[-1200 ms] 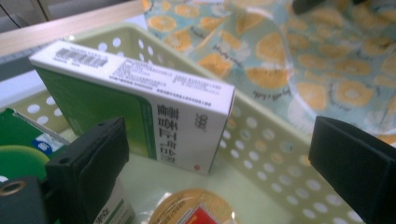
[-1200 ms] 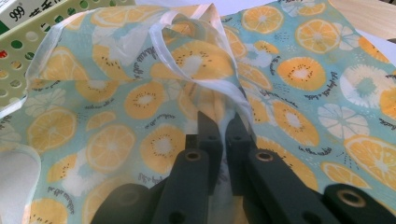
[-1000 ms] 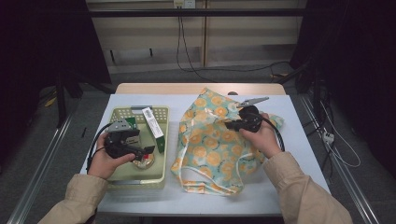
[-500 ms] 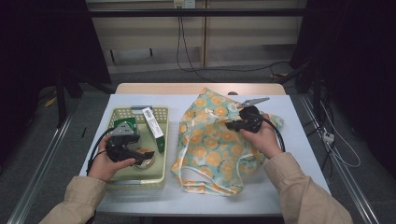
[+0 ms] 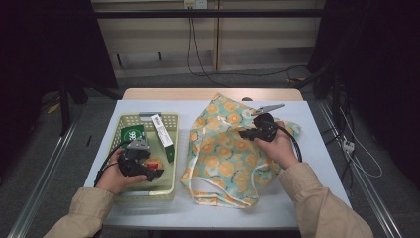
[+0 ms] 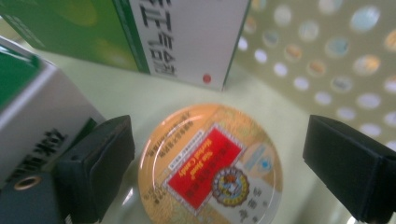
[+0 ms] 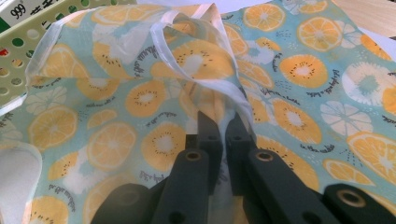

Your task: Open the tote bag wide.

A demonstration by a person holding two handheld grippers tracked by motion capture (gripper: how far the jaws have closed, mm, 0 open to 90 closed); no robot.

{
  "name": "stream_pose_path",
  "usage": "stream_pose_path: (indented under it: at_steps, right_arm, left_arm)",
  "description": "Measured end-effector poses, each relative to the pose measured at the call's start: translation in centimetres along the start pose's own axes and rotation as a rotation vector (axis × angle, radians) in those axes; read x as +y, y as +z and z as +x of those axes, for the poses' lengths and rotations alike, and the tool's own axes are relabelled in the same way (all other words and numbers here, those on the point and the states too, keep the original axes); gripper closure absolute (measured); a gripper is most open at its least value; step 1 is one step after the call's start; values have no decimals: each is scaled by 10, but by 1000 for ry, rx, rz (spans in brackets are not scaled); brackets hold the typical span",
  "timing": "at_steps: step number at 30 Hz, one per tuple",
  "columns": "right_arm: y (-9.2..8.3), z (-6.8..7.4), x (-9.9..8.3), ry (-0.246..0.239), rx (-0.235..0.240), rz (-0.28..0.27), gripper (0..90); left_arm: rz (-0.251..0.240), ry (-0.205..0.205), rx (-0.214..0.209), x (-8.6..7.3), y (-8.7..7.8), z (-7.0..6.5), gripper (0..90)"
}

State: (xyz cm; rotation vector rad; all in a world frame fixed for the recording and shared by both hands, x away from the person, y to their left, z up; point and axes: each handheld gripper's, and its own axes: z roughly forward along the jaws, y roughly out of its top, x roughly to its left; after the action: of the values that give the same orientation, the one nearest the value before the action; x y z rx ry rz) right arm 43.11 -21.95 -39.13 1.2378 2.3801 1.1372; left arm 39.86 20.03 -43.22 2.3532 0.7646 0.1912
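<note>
While my left tongs [image 5: 157,173] hang in the basket [image 5: 171,121] at nine o'clock, having dropped nearer me, my right tongs [image 5: 242,132] stay put on the bag [image 5: 223,163]. Left tongs [image 6: 219,172] spread wide, straddling the round tin [image 6: 210,168], jaws at three and nine. Right tongs [image 7: 219,128] clenched on the bag's handle [image 7: 233,93].

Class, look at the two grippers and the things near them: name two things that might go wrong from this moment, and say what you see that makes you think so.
1. The left gripper is open around the round orange-lidded tin, with a grey-sided green box hard against one finger. Closing may nudge the box or let the smooth tin slip.
2. The right gripper is shut on a thin white strap of the fruit-print fabric bag. Lifting may drag the bag sideways or let the strap slide free.
</note>
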Motion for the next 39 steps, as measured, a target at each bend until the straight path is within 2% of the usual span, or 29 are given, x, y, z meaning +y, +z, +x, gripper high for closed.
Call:
stream_pose_path:
  at_steps: [2,3,4,6,11,12,15,18,21,24,27,28,30,33,36,39]
  right_arm:
    - [0,0,-1,-3,-1,1,891]
    - [0,0,-1,-2,-1,0,890]
    - [0,-1,-1,-3,0,-1,890]
    - [-1,-1,-2,1,0,-2,890]
    - [-3,-2,-2,0,-3,-6,890]
    - [-3,-3,-2,4,-1,-7,890]
    - [-5,-4,-3,8,-5,-9,890]
    - [-5,-5,-3,7,-6,-12,890]
    - [-6,-6,-2,7,-8,-13,890]
    - [-6,-6,-2,12,-11,-12,890]
    - [-6,-6,-2,9,-10,-11,890]
    - [-6,-6,-2,9,-10,-11,890]
    - [-5,-5,-2,11,-9,-9,890]
    - [-3,-5,-2,8,-6,-6,890]
    - [-2,-4,-2,10,-4,-6,891]
    - [-1,-3,-2,9,-1,-6,890]
  left_arm:
    - [19,5,5,0,1,0,106]
    - [44,-5,5,-1,4,-1,117]
    - [67,1,5,-2,6,-1,117]
    - [81,2,1,-3,8,0,118]
    - [111,3,15,-3,8,1,193]
    - [110,-11,16,-2,8,1,197]
    - [127,-20,34,0,7,0,204]
    - [89,-34,31,3,2,1,205]
    - [36,-71,29,8,-5,2,205]
    - [20,-82,28,12,-10,2,206]
    - [-5,-72,33,25,-23,-4,205]
    - [-17,-60,21,28,-27,-5,206]
    - [-20,-61,25,32,-32,-8,206]
    - [-45,-47,9,43,-43,-12,206]
    - [-49,-25,-26,50,-48,-15,206]
    - [-75,-40,-41,57,-52,-16,206]
